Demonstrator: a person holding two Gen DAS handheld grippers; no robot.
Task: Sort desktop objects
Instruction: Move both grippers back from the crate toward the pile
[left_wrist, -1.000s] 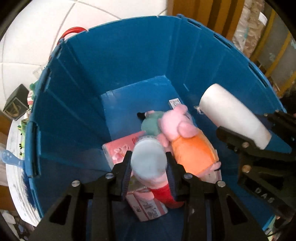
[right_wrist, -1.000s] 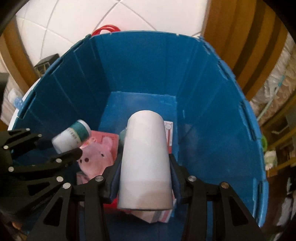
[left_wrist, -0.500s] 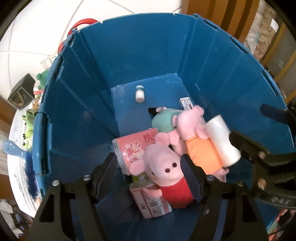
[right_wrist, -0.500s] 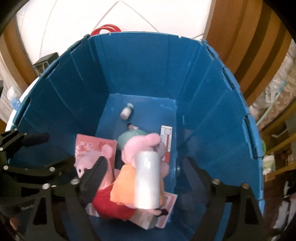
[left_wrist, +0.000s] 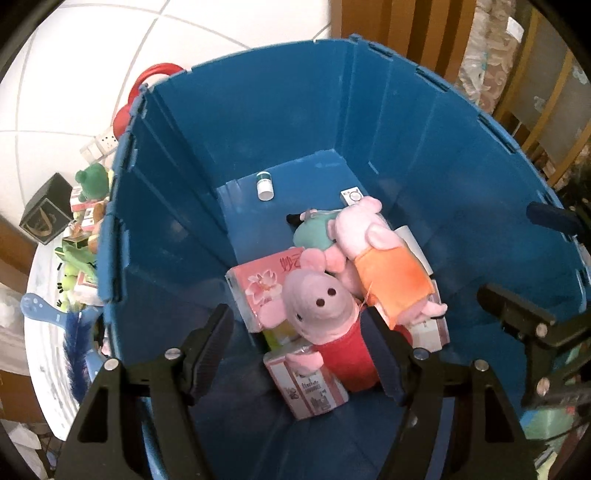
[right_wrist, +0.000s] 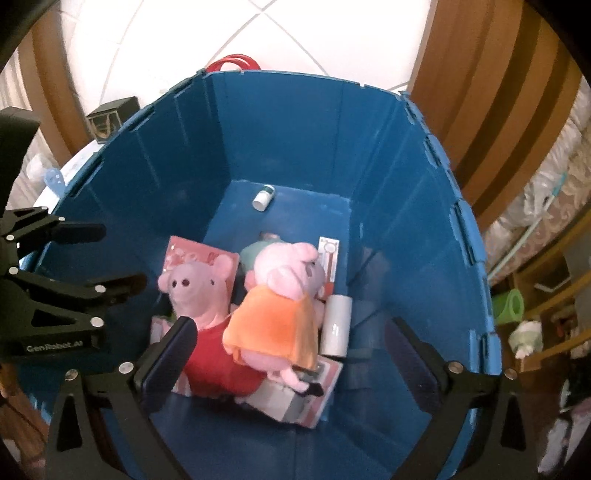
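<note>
Both views look down into a blue bin (left_wrist: 461, 177) (right_wrist: 406, 206). My left gripper (left_wrist: 301, 349) is open and empty above its near left side. My right gripper (right_wrist: 291, 363) is open and empty above its near right side. A small white bottle with a green band (left_wrist: 265, 185) (right_wrist: 263, 196) lies on the bin floor at the far end. A white cylinder (right_wrist: 336, 325) (left_wrist: 413, 245) lies beside two pink pig plush toys (left_wrist: 321, 306) (right_wrist: 280, 291), which rest on pink tissue packs (left_wrist: 258, 284) and boxes (right_wrist: 295, 402).
Left of the bin, a white table (left_wrist: 44, 354) holds green frog toys (left_wrist: 90, 177), a blue brush (left_wrist: 74, 354) and small boxes. A black box (left_wrist: 46, 219) (right_wrist: 107, 118) and a red handle (left_wrist: 159, 74) stand beyond the bin. Wooden furniture (right_wrist: 480, 92) stands at the right.
Both grippers opened. The small bottle dropped from the left gripper to the far bin floor. The white cylinder dropped from the right gripper and settled beside the orange-dressed pig. Both grippers rose a little.
</note>
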